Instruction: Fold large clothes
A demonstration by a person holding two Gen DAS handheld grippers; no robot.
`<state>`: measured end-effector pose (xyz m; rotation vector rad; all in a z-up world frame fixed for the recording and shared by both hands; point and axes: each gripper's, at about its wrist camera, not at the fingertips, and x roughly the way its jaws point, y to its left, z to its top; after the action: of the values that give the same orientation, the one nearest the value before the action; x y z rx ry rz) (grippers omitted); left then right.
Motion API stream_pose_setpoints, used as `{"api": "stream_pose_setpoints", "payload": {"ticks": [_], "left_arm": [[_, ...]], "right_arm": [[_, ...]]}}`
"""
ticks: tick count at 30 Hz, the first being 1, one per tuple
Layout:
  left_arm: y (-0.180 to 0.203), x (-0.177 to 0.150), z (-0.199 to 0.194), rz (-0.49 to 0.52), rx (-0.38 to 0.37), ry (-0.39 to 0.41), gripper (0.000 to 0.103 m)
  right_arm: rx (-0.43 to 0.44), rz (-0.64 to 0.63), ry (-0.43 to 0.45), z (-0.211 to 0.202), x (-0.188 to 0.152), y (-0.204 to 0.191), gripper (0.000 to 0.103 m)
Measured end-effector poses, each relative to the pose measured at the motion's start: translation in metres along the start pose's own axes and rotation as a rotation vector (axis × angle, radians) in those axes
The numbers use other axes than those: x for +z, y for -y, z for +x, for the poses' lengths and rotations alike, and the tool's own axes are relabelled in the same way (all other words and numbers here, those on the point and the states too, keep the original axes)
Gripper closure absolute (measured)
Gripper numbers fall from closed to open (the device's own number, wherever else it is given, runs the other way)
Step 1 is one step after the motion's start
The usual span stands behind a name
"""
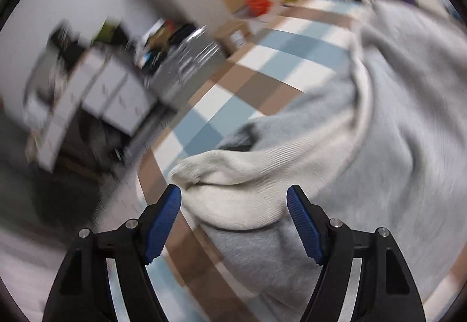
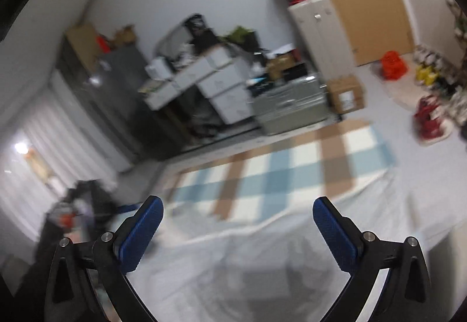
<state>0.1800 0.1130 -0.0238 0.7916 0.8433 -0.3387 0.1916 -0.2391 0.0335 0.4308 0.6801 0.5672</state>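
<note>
A large light grey sweatshirt lies crumpled on a checked mat of blue, white and brown. Its cream ribbed hem bulges up between the blue pads of my left gripper. The jaws stand apart and the pads do not visibly squeeze the cloth. In the right wrist view, my right gripper is open wide with nothing between its fingers. It hovers above a flat stretch of the grey sweatshirt, with the mat beyond. Both views are motion-blurred.
White drawer units, a metal case and a cardboard box stand past the mat's far edge. A red bag, another red item and small clutter sit at the right. A dark heap lies at the left.
</note>
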Motion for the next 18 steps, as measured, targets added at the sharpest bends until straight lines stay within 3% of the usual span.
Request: {"api": "stream_pose_setpoints", "payload": {"ticks": [4, 8, 11, 13, 18], "left_arm": [[0.041, -0.009, 0.010, 0.275, 0.080, 0.014, 0.032], [0.050, -0.008, 0.024, 0.381, 0.124, 0.021, 0.032], [0.054, -0.009, 0.040, 0.528, 0.197, 0.034, 0.032], [0.052, -0.007, 0.040, 0.566, 0.214, 0.059, 0.032], [0.032, -0.005, 0.031, 0.576, 0.157, 0.106, 0.033]], "right_arm": [[0.138, 0.044, 0.040, -0.026, -0.071, -0.030, 0.000], [0.179, 0.138, 0.034, -0.032, -0.124, -0.038, 0.000], [0.161, 0.177, -0.028, -0.024, -0.134, -0.041, 0.000], [0.174, 0.170, -0.020, -0.023, -0.131, -0.043, 0.000], [0.220, 0.164, -0.007, -0.024, -0.138, -0.045, 0.000]]}}
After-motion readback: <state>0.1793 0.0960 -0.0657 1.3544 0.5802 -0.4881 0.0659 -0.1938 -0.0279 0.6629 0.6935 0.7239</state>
